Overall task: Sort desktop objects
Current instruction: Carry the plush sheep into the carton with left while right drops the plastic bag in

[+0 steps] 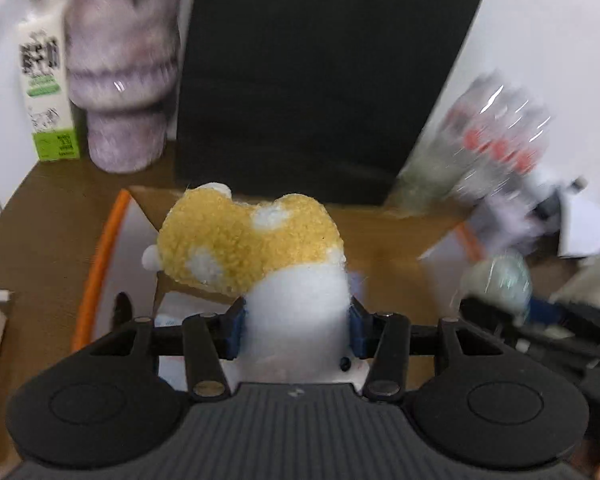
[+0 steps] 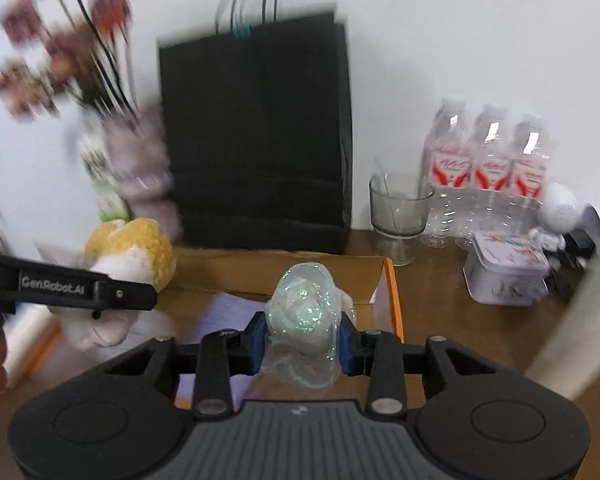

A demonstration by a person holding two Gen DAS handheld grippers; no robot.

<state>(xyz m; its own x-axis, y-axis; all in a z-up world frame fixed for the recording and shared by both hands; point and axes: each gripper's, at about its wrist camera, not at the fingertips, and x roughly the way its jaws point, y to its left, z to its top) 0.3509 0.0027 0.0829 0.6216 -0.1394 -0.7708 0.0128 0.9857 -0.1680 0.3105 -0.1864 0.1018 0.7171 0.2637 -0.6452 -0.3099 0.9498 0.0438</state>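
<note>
While both tools are carrying something above the open box, the scene is reading like this:

Left gripper [image 1: 296, 330]: its blue pads are pressing in on the white lower body of a plush toy [image 1: 256, 248], so it is clamped on the toy and holding it in the air.

Right gripper [image 2: 302, 338]: its pads are squeezing a crumpled glittery wrapper [image 2: 306, 312], pale green and see-through, which is bulging up between them.

Toy position: it is hanging over the near left part of the cardboard box [image 2: 384, 276], just beside the wrapper in the right wrist view.

Toy direction: its long axis is running away from the left gripper, with the yellow, white-spotted head leaning forward and a little to the left and the white body sitting in the grip.

Wrapper direction: it is too rumpled to be showing any clear long axis.

Step in hand: I judge that both items are being carried to the box, not yet let go; much of the background is blurring, which fits moving tools.

Next move: it is likely calling for lowering each item inside the box walls and then spreading the pads, keeping the two tools from bumping since they are working close together.

Box surroundings: a black paper bag [image 2: 256, 140] is standing behind the box against the wall, with a glass cup [image 2: 396, 216], water bottles [image 2: 488, 168] and a small tin [image 2: 504, 272] sitting to its right.

Far left: a fuzzy purple vase [image 1: 120, 80] and a carton [image 1: 46, 88] are standing on the desk [image 1: 48, 216].
</note>
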